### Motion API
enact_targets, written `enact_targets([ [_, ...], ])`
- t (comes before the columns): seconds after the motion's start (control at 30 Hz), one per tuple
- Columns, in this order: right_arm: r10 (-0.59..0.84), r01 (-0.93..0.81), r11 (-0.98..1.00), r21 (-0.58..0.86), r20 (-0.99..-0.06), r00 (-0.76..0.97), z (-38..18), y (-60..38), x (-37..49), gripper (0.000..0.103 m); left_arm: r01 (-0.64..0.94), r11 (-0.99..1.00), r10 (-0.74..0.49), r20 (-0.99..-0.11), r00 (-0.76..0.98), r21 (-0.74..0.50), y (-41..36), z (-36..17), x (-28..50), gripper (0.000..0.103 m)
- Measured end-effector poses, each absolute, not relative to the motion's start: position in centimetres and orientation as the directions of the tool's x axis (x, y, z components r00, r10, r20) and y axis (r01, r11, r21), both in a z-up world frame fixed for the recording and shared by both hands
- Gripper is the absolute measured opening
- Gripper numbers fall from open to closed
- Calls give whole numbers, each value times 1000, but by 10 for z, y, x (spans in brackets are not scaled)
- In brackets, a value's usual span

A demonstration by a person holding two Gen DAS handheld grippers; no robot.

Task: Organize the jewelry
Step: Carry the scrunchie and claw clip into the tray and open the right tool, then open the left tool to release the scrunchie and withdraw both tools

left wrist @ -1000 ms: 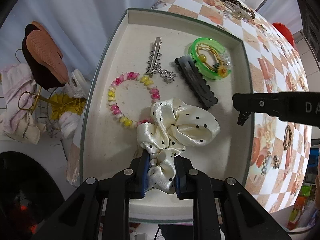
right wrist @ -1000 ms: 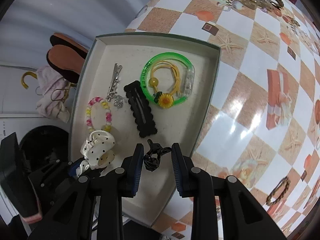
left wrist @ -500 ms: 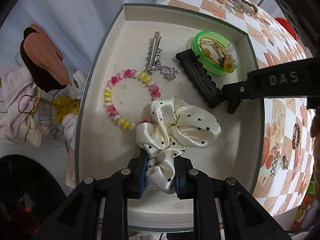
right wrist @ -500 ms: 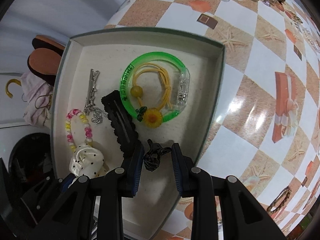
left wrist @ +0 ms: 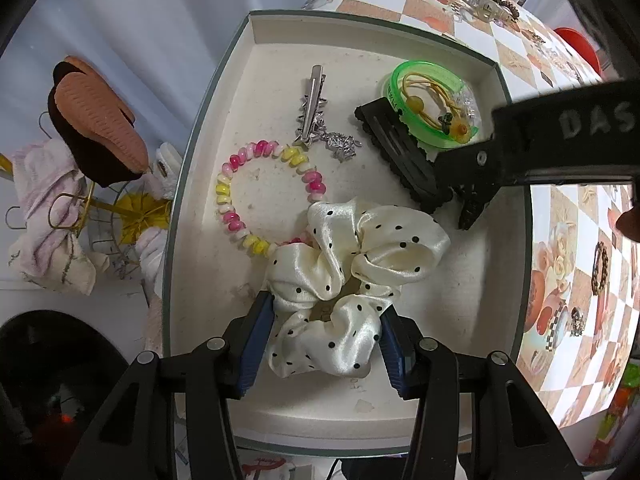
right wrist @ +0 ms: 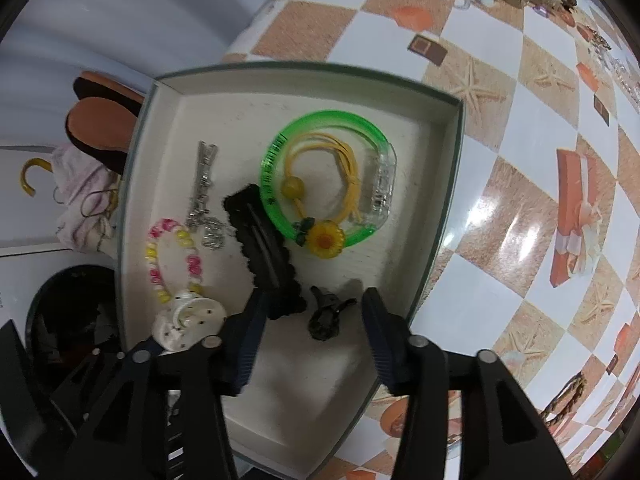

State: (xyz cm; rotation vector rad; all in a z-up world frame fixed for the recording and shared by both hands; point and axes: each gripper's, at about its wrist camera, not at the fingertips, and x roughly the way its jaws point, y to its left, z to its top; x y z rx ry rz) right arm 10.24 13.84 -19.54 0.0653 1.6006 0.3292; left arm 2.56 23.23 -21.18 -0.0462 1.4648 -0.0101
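Note:
A white tray (left wrist: 360,20) with a grey-green rim holds the jewelry. My left gripper (left wrist: 325,344) points down at the tray's near end, jaws opening. A cream scrunchie with black dots (left wrist: 352,280) lies loose between them on the tray floor. In the right wrist view my right gripper (right wrist: 316,336) is also opening over the tray (right wrist: 304,68). A small black claw clip (right wrist: 326,314) lies free between its fingers. The scrunchie (right wrist: 188,316) shows at lower left there.
Also in the tray: a green bangle (left wrist: 430,104) around a yellow hair tie, a black barrette (left wrist: 396,156), a silver clip (left wrist: 312,108), a pink-and-yellow bead bracelet (left wrist: 228,192). More pieces lie on the checkered tablecloth (right wrist: 520,120). Shoes (left wrist: 96,128) sit below on the left.
Both grippers' jaws have spread. The scrunchie, squeezed before, has puffed out loose. The black claw clip has left the right pads and lies on the tray floor.

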Motion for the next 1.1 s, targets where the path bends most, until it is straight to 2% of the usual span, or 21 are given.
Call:
enact_targets([
  [0.23, 275, -119, 953, 277, -961, -33, -180, 126, 104, 67, -4, 1000, -20, -994, 109, -20, 226, -200, 23, 55],
  [0.27, 278, -114, 953, 279, -960, -30, -178, 124, 104, 67, -1, 1000, -18, -994, 109, -19, 224, -199, 22, 59],
  [0.3, 281, -111, 953, 282, -959, -27, -177, 122, 103, 67, 3, 1000, -16, -994, 108, -16, 223, -197, 23, 69],
  [0.33, 284, -107, 952, 285, -958, -24, -175, 120, 103, 68, 3, 1000, -11, -994, 111, -10, 222, -195, 23, 90],
  [0.37, 288, -103, 952, 289, -957, -21, -175, 117, 105, 69, 4, 1000, -3, -992, 123, -2, 221, -192, 22, 94],
  [0.4, 292, -102, 951, 292, -956, -17, -175, 111, 104, 71, 7, 1000, 1, -991, 134, 2, 220, -188, 22, 94],
  [0.63, 315, -62, 947, 314, -949, 4, -163, 83, 97, 72, 20, 1000, 12, -990, 140, 15, 213, -178, 27, 94],
  [0.7, 325, -48, 945, 324, -946, 12, -161, 78, 95, 73, 25, 999, 21, -989, 143, 25, 211, -176, 28, 103],
  [0.73, 330, -42, 943, 329, -944, 16, -159, 72, 94, 75, 27, 999, 29, -988, 152, 34, 210, -173, 29, 103],
  [0.77, 335, -34, 942, 334, -942, 20, -157, 68, 93, 82, 33, 999, 32, -988, 154, 37, 208, -171, 29, 103],
  [1.1, 369, 81, 923, 376, -926, 84, -146, 7, 73, 85, 104, 993, 42, -983, 179, 62, 184, -145, 37, 103],
])
